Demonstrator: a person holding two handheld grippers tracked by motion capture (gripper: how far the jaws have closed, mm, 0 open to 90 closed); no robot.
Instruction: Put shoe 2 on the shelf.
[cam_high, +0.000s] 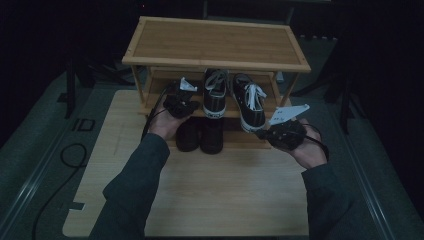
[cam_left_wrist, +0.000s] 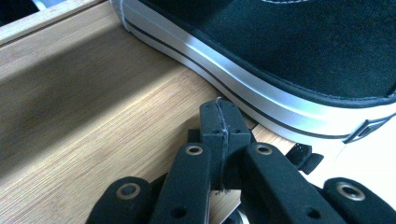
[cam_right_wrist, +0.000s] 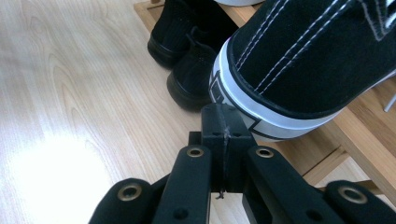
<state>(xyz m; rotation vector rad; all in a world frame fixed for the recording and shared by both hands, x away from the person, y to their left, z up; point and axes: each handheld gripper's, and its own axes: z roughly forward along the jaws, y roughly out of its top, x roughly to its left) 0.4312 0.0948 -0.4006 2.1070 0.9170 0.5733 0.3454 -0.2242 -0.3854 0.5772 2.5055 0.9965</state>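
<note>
Both forearms enter from the bottom of the high view, sleeved in dark grey, each bent inward toward a wooden shoe rack (cam_high: 215, 45) standing at the far edge of a pale table (cam_high: 200, 200); the left hand (cam_high: 162, 122) is raised at the rack's left front, wrist cocked upward, carrying the left gripper (cam_high: 181, 102) level with the middle shelf (cam_high: 155, 102); the right hand (cam_high: 310, 150) sits lower and further out at the rack's right front, palm turned inward, carrying the right gripper (cam_high: 280, 132) with its grey plate uppermost.

Left gripper (cam_left_wrist: 219, 123): jaws pressed together with nothing between them; tip just beside the white sole rim of the left sneaker (cam_left_wrist: 289, 60), whether touching cannot be told; the shelf plank (cam_left_wrist: 93, 116) lies beneath it.

Right gripper (cam_right_wrist: 223, 128): jaws likewise pressed together and empty; tip at the heel of the right sneaker (cam_right_wrist: 303, 51), whose heel overhangs the shelf's front edge (cam_right_wrist: 355, 130); contact cannot be confirmed.

The two black-and-white laced sneakers stand side by side on the middle shelf, left sneaker (cam_high: 215, 95) straight, right sneaker (cam_high: 250, 102) angled; a pair of black shoes (cam_high: 200, 135) stands beneath them on the lowest level, also seen in the right gripper view (cam_right_wrist: 187, 60).
</note>
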